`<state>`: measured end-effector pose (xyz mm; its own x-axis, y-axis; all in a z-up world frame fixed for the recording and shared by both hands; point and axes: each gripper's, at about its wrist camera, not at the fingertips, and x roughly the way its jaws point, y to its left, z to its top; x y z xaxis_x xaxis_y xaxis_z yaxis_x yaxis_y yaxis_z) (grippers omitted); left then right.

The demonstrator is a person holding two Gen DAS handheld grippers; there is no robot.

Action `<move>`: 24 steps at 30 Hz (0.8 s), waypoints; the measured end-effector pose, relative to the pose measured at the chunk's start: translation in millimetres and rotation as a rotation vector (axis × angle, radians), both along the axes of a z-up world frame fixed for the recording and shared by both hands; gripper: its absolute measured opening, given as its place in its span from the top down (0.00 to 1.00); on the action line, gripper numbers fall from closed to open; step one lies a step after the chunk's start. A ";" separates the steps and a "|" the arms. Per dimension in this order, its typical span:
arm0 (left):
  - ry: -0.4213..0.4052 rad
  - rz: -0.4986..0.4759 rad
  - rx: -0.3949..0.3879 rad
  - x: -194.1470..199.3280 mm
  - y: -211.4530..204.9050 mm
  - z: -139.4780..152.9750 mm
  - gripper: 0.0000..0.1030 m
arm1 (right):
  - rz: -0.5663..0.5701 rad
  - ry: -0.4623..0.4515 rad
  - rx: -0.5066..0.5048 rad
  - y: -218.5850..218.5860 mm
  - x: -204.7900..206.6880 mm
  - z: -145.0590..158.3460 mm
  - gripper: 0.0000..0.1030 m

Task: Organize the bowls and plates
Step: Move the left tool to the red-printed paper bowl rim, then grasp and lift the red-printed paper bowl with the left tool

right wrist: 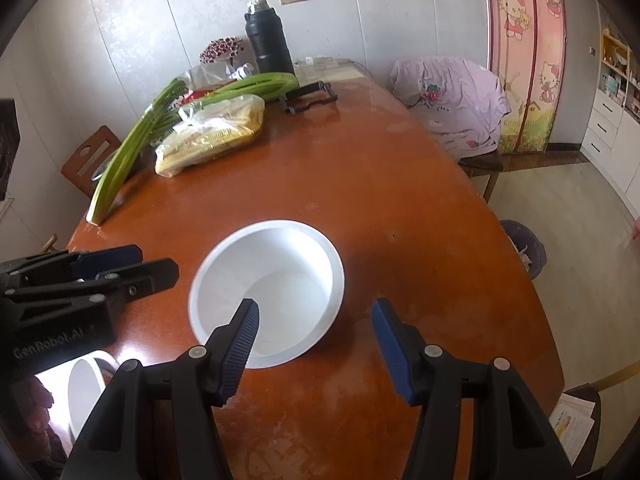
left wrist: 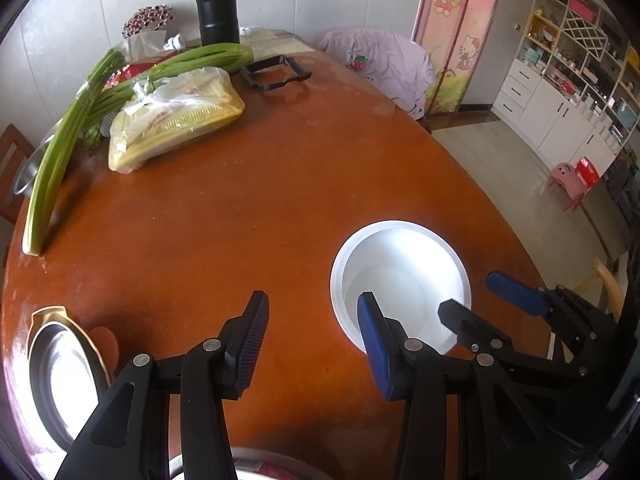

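A white bowl point(left wrist: 404, 276) point(right wrist: 280, 280) stands upright and empty on the brown table point(left wrist: 240, 232). My right gripper point(right wrist: 314, 310) point(left wrist: 472, 294) is open; one finger hangs over the bowl's inside and the other outside its near right rim. Whether either touches the rim I cannot tell. My left gripper point(left wrist: 312, 314) point(right wrist: 156, 262) is open just left of the bowl, with nothing between its fingers. A metal dish with a golden rim point(left wrist: 60, 372) lies at the table's near left edge. Another white bowl point(right wrist: 82, 392) shows under the left gripper.
Celery stalks point(left wrist: 60, 152), a plastic bag of yellow food point(left wrist: 176, 116), a black flask point(left wrist: 218, 4) and a black frame point(left wrist: 276, 72) crowd the far left of the table. A chair draped in a lilac garment point(left wrist: 380, 64) stands at the far right edge.
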<state>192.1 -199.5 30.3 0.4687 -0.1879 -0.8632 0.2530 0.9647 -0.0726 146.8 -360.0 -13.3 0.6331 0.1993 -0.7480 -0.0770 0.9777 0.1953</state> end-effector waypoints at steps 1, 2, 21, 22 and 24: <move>0.011 0.001 0.002 3.3 -2.1 -3.6 0.54 | 0.000 0.008 0.000 -0.8 1.9 -3.5 0.43; 0.018 -0.001 0.002 4.7 -3.8 -5.7 0.54 | 0.002 0.017 0.000 -1.1 3.8 -7.0 0.43; 0.171 0.037 -0.046 34.7 -11.3 -45.6 0.56 | 0.140 0.039 0.021 23.7 17.5 -23.9 0.43; 0.181 0.034 -0.050 35.2 -11.2 -47.6 0.60 | 0.144 0.040 0.026 25.0 17.6 -24.0 0.43; 0.198 0.022 -0.063 35.0 -12.8 -50.2 0.67 | 0.156 0.044 0.040 27.2 17.5 -23.7 0.43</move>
